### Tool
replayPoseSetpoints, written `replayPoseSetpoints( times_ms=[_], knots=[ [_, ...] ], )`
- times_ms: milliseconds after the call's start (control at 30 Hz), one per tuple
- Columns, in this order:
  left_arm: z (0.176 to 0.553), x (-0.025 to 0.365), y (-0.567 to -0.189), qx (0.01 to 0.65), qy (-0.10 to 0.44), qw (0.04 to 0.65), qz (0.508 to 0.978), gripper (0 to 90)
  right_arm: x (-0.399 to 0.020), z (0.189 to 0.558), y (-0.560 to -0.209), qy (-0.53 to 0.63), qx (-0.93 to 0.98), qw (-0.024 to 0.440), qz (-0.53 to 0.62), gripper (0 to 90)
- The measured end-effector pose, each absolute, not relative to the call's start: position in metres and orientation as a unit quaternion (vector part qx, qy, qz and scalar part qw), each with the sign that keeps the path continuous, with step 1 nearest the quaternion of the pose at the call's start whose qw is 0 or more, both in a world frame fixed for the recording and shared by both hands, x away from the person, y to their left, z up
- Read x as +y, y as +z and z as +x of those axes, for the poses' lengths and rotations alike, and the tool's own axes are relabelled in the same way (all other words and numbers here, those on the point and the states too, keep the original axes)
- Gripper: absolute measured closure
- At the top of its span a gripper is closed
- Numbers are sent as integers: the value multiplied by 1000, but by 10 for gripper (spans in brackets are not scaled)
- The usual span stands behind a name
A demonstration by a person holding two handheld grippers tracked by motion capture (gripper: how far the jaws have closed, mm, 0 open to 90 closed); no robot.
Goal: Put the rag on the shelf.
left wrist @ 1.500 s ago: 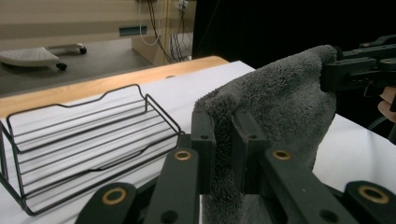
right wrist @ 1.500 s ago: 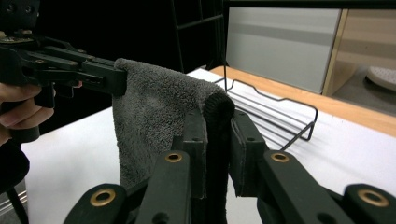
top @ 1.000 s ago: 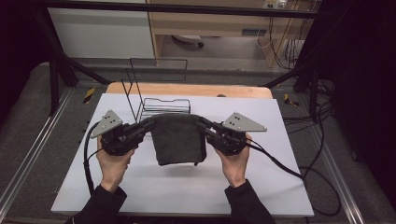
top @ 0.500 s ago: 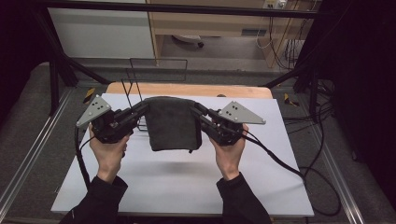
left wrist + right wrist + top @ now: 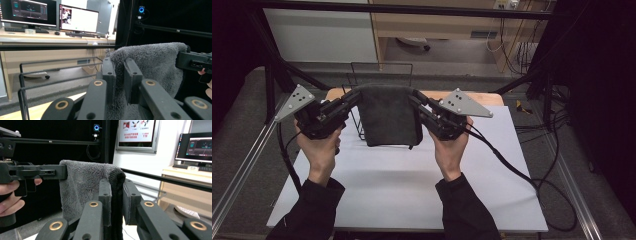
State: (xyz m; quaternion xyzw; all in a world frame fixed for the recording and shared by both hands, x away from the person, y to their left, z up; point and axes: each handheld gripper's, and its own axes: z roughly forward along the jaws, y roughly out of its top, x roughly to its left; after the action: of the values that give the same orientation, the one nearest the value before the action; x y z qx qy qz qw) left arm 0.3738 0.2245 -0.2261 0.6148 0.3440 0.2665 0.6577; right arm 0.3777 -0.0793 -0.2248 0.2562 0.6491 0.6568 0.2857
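Note:
A dark grey folded towel (image 5: 389, 117) hangs in the air between the two grippers, above the white table top (image 5: 402, 185). My left gripper (image 5: 353, 96) is shut on its upper left corner, my right gripper (image 5: 416, 96) on its upper right corner. In the left gripper view the jaws pinch the towel's fluffy edge (image 5: 119, 75), and the other gripper (image 5: 193, 61) holds the far corner. In the right gripper view the towel's hemmed edge (image 5: 116, 195) is clamped between the jaws, with the other gripper (image 5: 37, 173) at the far corner.
A black wire rack (image 5: 382, 75) stands behind the towel, at the wooden strip (image 5: 482, 97) along the table's far edge. Black cables (image 5: 512, 170) trail from the right gripper over the table's right side. Metal frame rails (image 5: 242, 170) run along both sides.
Both hands have risen and moved toward the far edge, lifting the towel off the table. It now hangs in front of the wire rack.

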Motion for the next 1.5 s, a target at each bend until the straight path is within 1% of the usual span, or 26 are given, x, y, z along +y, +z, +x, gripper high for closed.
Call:
replayPoseSetpoints(
  times_ms=[767,1200,1500],
  knots=[
    [397,239,-174,341,294,687,570,809,-55,402,-165,668,627,323,237,802],
    [413,247,-143,345,315,687,557,808,-41,424,-136,678,613,329,236,802],
    [425,253,-128,351,313,698,541,808,-33,436,-120,680,611,333,231,802]
  ],
)
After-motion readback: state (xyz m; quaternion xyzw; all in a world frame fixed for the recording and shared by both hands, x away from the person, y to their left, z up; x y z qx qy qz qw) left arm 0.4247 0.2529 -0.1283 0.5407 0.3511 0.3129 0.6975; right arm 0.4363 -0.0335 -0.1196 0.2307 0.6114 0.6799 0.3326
